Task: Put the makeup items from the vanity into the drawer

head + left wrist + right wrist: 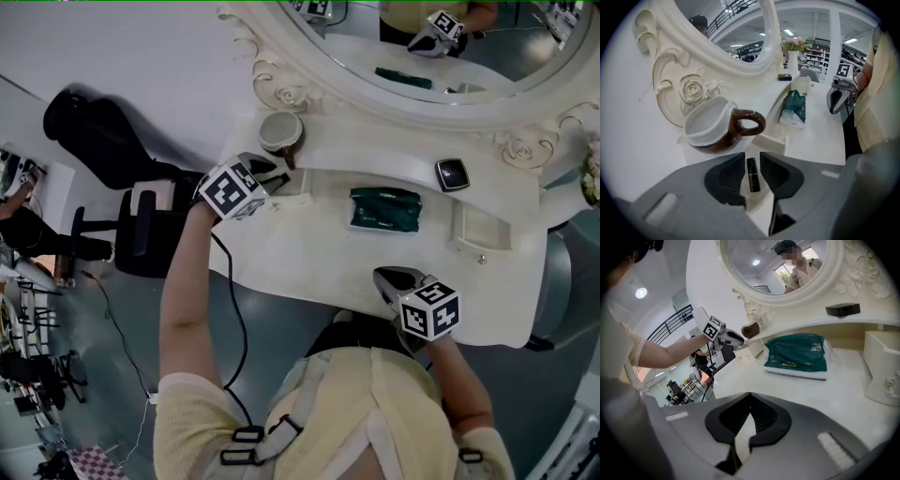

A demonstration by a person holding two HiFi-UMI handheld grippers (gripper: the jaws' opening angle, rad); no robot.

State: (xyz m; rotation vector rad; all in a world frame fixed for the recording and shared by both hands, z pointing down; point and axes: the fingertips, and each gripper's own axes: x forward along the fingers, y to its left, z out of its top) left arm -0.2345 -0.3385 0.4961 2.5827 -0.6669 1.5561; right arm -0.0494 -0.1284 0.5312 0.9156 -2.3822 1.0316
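Head view: I see the left gripper [274, 172] at the vanity's [319, 258] left end, just below a brown mug [279, 131] on the raised shelf. Only the mug's pale inside shows. A small drawer [298, 183] stands open just past the jaws, mostly covered by the gripper. A second drawer [480, 225] at the far right shows a bare pale floor. A green pouch [384, 208] lies between the two drawers, and a black compact [452, 174] sits on the shelf above it. The right gripper [386, 277] hovers over the near edge, well apart from all of these.

Left gripper view: here I see what the head view hides. A black lipstick [752, 175] stands lengthwise between the jaws, and the pads are closed against its sides. The mug is just beyond the left jaw and the open drawer just beyond the right jaw. I cannot see inside the drawer from here.

Right gripper view: the jaws meet at their tips. The pouch lies ahead and to the right of them.
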